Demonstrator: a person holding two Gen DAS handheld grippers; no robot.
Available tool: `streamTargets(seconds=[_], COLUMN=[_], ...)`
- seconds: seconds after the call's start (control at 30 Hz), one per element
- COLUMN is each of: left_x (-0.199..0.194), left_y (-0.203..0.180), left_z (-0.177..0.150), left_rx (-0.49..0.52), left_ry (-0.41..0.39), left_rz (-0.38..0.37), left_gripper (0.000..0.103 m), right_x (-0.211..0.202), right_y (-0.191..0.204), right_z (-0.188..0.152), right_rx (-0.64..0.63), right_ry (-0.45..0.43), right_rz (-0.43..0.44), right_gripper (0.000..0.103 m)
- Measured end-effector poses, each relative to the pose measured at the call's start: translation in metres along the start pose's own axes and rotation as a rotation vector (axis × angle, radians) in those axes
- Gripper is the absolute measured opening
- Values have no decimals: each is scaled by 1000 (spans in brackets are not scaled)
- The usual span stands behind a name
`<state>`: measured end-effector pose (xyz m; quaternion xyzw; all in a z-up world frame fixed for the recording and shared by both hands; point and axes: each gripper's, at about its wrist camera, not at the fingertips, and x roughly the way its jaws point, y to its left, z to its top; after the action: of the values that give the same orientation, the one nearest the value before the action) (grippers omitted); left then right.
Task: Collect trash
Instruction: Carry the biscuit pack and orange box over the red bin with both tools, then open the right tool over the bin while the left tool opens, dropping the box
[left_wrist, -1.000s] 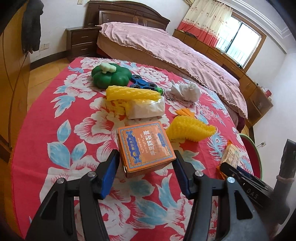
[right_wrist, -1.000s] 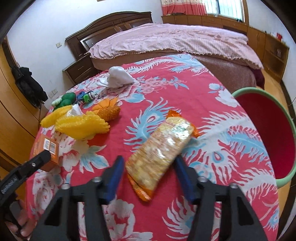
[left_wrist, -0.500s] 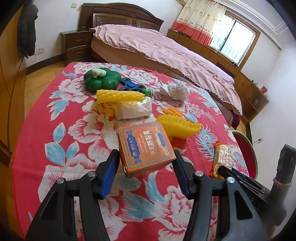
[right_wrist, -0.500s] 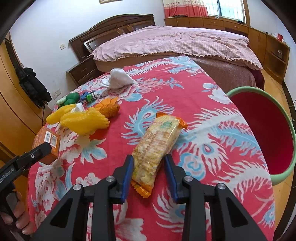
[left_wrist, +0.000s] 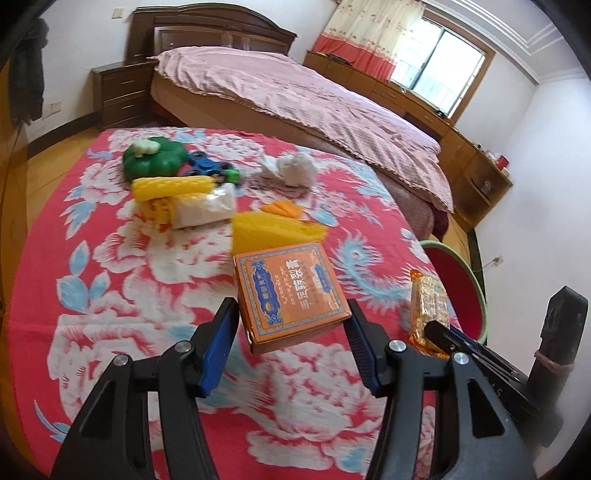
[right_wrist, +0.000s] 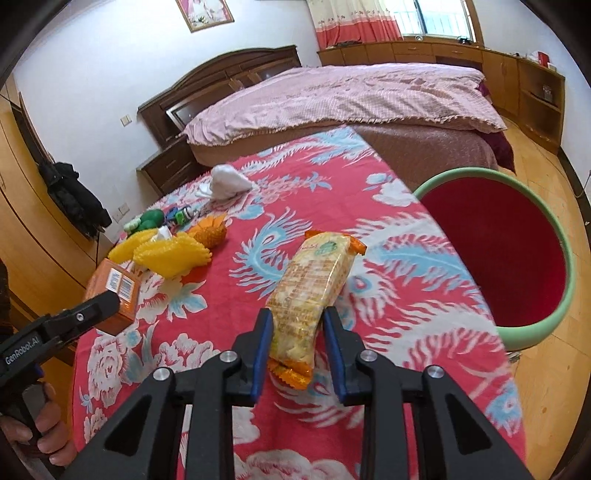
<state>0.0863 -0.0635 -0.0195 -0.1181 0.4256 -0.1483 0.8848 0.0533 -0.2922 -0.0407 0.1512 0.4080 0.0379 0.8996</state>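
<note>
Both grippers had lifted their loads off the flowered tablecloth (left_wrist: 110, 280) since the earlier frames, where the box and the packet lay flat on it. Between the blue pads of the left gripper (left_wrist: 291, 343) sat the orange box (left_wrist: 290, 290), pinched at its near end and raised clear of the cloth. The right gripper (right_wrist: 298, 341) was closing its jaws on the near end of the snack packet (right_wrist: 312, 280), pads pressed against its sides and its far end tilted up over the cloth.

To the right of the table stood the green-rimmed bin (right_wrist: 554, 236) with a red inside; the visible part of it held nothing that could be made out.

Only the right wrist view showed the bin's inside, the framed picture (right_wrist: 204, 13) on the far wall, the barcode side of the box and a person's hand (right_wrist: 40, 435) on the left gripper's handle. The left wrist view alone showed the box's printed top, the green pumpkin-shaped toy (left_wrist: 155, 160) in full and the blue spinner (left_wrist: 207, 170) beside it. Both views showed the yellow foam nets (left_wrist: 273, 232), the crumpled white tissue (left_wrist: 295, 170) at the far side, and the bed (right_wrist: 351, 96) beyond.
</note>
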Motion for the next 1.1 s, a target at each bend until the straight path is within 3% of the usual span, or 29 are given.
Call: streamTargets(seconds=[0.53,1.1], left_x=[24,95], left_y=[-93,-202], left_z=[6,18], left_rx=[167,352], left_ry=[60,125], left_rz=[-88,-203], left_gripper=[59,59], right_x=[-46,-35], right_y=[-70,-169], right_z=[13,23], right_rx=[103,206], right_ry=[-115,-80], right_rz=[-38,-156], right_gripper=[31,31])
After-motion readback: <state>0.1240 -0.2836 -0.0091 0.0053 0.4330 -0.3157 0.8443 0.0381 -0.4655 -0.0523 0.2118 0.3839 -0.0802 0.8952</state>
